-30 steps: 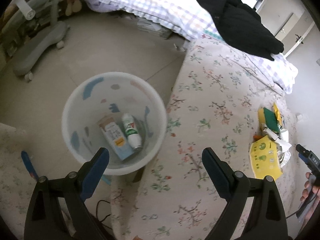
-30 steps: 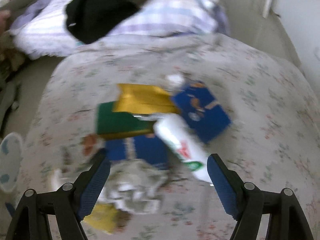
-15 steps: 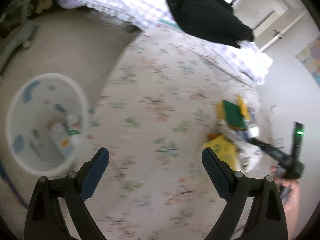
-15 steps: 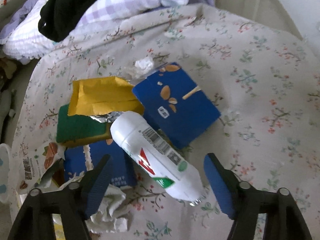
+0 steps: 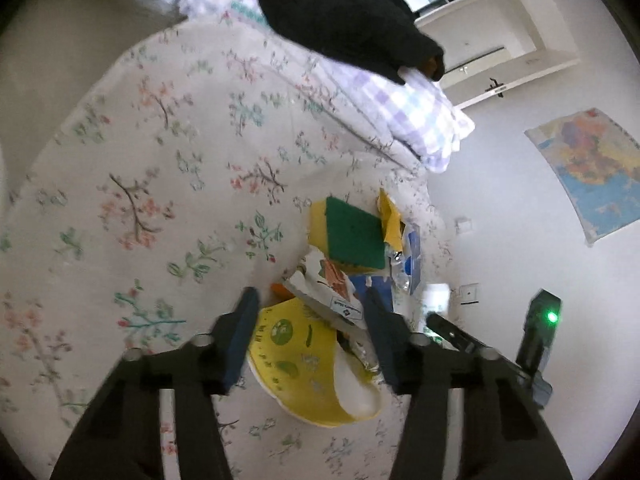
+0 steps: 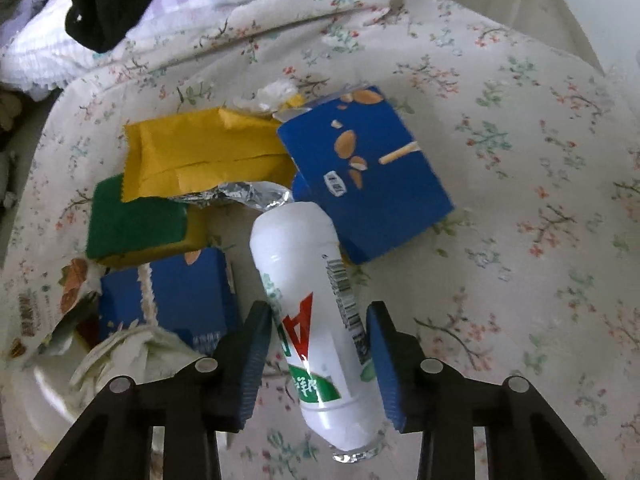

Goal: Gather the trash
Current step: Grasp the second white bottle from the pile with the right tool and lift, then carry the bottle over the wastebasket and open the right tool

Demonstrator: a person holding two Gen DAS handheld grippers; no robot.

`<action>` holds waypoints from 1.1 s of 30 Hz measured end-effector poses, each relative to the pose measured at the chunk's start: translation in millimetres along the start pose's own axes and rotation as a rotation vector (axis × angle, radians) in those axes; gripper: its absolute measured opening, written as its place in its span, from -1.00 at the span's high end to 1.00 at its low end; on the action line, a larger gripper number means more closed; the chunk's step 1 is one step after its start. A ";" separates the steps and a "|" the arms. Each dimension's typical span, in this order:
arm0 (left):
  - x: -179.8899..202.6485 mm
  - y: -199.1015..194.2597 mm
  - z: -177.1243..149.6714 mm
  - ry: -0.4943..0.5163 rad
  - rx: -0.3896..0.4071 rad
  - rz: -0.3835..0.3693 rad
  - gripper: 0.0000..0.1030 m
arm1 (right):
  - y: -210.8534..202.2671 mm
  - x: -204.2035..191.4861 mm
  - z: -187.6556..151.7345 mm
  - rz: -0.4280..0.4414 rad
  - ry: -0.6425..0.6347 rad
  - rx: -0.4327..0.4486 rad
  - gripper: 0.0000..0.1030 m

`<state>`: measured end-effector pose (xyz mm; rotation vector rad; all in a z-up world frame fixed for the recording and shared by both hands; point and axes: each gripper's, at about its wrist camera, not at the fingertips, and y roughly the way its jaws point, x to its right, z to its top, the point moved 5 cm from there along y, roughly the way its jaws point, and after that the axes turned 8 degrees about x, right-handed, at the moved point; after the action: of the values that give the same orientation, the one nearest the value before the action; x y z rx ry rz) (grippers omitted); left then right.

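A trash pile lies on the flowered bedspread (image 5: 160, 200). My left gripper (image 5: 312, 336) hovers over a yellow paper bowl (image 5: 296, 360) and a white snack wrapper (image 5: 320, 284). Its jaws are closing, and the pads do not visibly press on either. My right gripper (image 6: 320, 344) straddles a white bottle (image 6: 308, 280) with red and green print. Its jaws are closing and both pads touch the bottle's sides. Around the bottle lie a green-topped sponge (image 6: 136, 220), a yellow wrapper (image 6: 200, 152), crumpled foil (image 6: 248, 194), two blue boxes (image 6: 368, 172) (image 6: 176, 292) and crumpled tissue (image 6: 128, 352).
A black garment (image 5: 340, 12) lies on a checked quilt (image 5: 412, 108) at the bed's far end. A map (image 5: 588, 168) hangs on the wall to the right. Bare floor (image 5: 48, 40) shows beyond the bed's left edge. The right gripper's body (image 5: 536, 328) shows a green light.
My left gripper swung right from above the white bin to the trash pile, and its jaws narrowed. My right gripper sank onto the white bottle and its jaws closed in around it.
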<state>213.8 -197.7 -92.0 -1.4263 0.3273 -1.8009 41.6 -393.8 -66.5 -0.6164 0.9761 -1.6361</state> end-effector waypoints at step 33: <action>-130.9 -199.2 37.8 0.044 0.328 0.318 0.99 | -71.8 -144.8 14.5 0.199 -0.070 0.161 0.18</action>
<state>170.0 34.8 -44.6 -1.0434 0.2508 -1.5440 56.2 -253.9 14.2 -0.4501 0.8183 -1.4892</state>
